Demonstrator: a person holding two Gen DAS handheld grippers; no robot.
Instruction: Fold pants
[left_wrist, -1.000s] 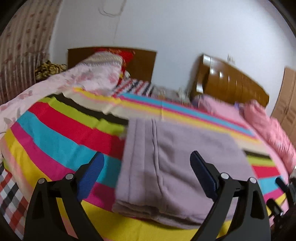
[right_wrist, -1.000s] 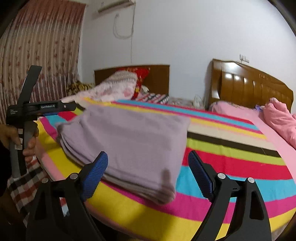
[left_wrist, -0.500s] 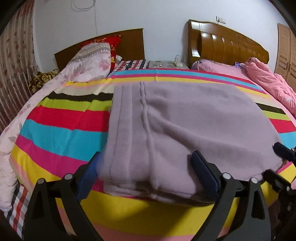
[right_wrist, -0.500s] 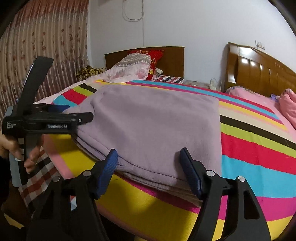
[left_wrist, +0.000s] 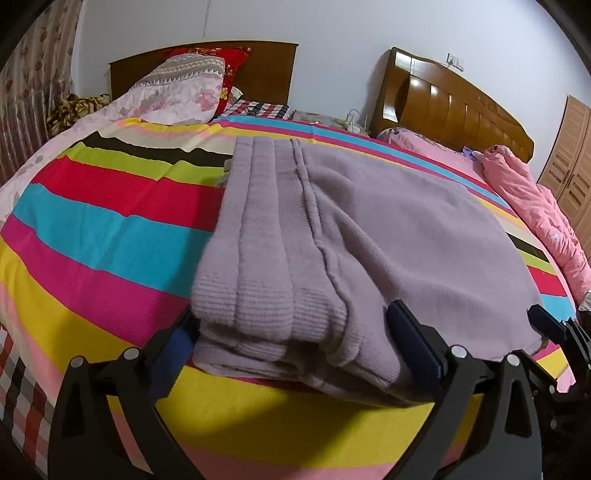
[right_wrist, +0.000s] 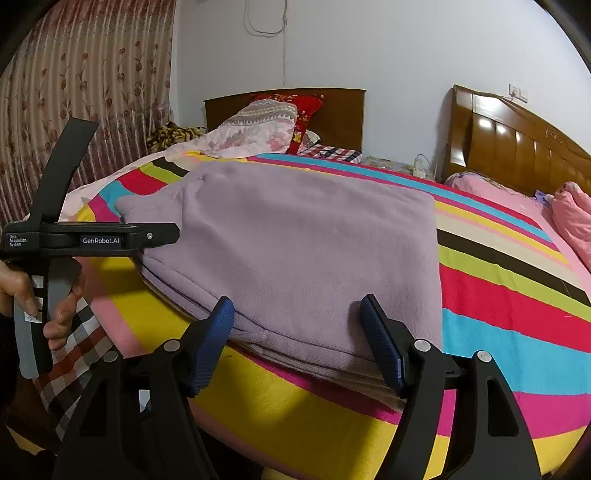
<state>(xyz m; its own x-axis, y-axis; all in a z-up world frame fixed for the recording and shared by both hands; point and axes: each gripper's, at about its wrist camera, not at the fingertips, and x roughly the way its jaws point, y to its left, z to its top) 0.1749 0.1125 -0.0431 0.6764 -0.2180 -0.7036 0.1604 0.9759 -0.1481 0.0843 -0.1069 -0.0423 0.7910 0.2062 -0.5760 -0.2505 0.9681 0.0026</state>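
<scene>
Lilac knit pants (left_wrist: 351, 236) lie folded in a flat stack on the striped bedspread (left_wrist: 103, 229); they also show in the right wrist view (right_wrist: 303, 243). My left gripper (left_wrist: 295, 339) is open, its jaws straddling the near left corner with the ribbed waistband edge. My right gripper (right_wrist: 303, 332) is open, its jaws straddling the near right edge of the stack. The left gripper (right_wrist: 92, 240) also shows in the right wrist view at the stack's left corner. Neither is closed on the cloth.
A pink quilt (left_wrist: 546, 221) lies at the right. Pillows (left_wrist: 184, 88) and two wooden headboards (left_wrist: 450, 103) stand at the back. A curtain (right_wrist: 92, 110) hangs at the left. A checked sheet (right_wrist: 74, 369) shows at the bed's near edge.
Both grippers have moved forward and down to the near edge of the folded pants, so the stack now sits between each pair of jaws. Both stay open.
</scene>
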